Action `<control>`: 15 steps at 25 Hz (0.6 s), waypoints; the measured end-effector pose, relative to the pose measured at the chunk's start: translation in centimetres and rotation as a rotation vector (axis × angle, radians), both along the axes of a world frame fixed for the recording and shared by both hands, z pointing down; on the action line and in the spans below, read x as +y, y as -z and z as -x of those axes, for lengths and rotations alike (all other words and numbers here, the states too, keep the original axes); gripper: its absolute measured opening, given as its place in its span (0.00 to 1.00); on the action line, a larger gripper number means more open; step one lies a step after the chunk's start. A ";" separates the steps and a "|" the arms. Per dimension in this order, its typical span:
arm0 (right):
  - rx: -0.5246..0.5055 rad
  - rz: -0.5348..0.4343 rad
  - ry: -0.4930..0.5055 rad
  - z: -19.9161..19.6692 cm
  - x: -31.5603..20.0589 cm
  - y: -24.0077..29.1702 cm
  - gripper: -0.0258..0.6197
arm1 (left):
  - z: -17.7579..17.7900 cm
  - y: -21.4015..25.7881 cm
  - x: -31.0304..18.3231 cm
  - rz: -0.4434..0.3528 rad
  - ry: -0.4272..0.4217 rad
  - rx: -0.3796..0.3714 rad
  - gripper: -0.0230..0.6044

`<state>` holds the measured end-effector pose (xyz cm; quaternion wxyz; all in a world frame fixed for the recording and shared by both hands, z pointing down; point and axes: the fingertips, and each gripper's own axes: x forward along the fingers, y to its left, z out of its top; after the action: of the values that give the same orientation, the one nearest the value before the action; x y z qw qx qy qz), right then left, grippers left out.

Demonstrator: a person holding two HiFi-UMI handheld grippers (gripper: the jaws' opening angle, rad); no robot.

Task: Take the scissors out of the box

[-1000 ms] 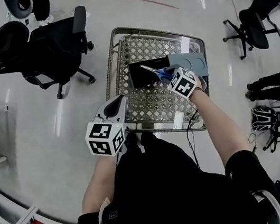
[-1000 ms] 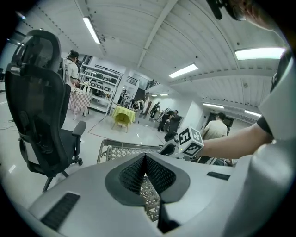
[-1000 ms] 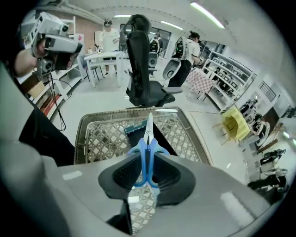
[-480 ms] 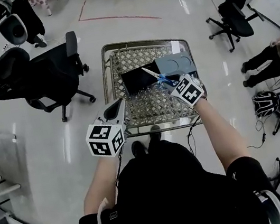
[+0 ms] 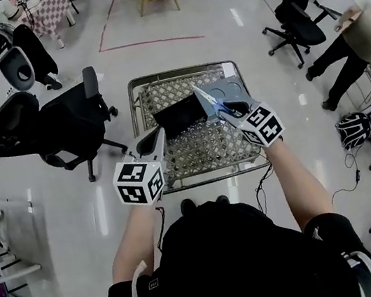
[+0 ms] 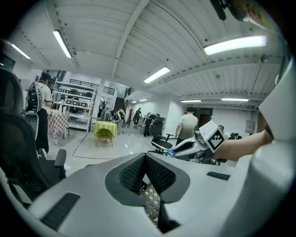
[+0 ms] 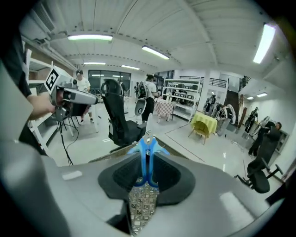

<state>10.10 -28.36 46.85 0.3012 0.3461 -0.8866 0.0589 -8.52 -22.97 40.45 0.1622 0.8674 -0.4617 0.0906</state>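
Scissors (image 7: 147, 159): light, stiff, slick sharp blades. Right gripper (image 5: 227, 110) pinches the blue handles, the safest hold. Left gripper (image 5: 158, 137) closed, empty

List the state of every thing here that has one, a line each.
scissors: blades closed, gripped by the blue handles, held above the cart
right gripper: shut on the scissors
left gripper: shut, empty
box: lying in the cart, scissors out of it
cart: standing, holding the box
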 end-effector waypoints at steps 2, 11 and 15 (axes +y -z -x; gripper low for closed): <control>-0.061 -0.017 -0.019 -0.9 0.3 1.6 0.19 | -0.8 1.1 -0.2 -0.021 0.005 0.000 0.04; -0.359 -0.051 -0.074 -5.0 2.4 6.9 0.19 | -3.6 2.5 -0.5 -0.032 0.053 0.006 0.04; -0.457 -0.077 -0.087 -7.0 3.3 9.0 0.19 | -4.5 3.7 -0.8 -0.046 0.058 0.004 0.04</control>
<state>17.13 -25.04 37.87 0.0766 0.3731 -0.9175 0.1145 -3.98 -23.74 36.80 0.1455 0.8572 -0.4885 0.0735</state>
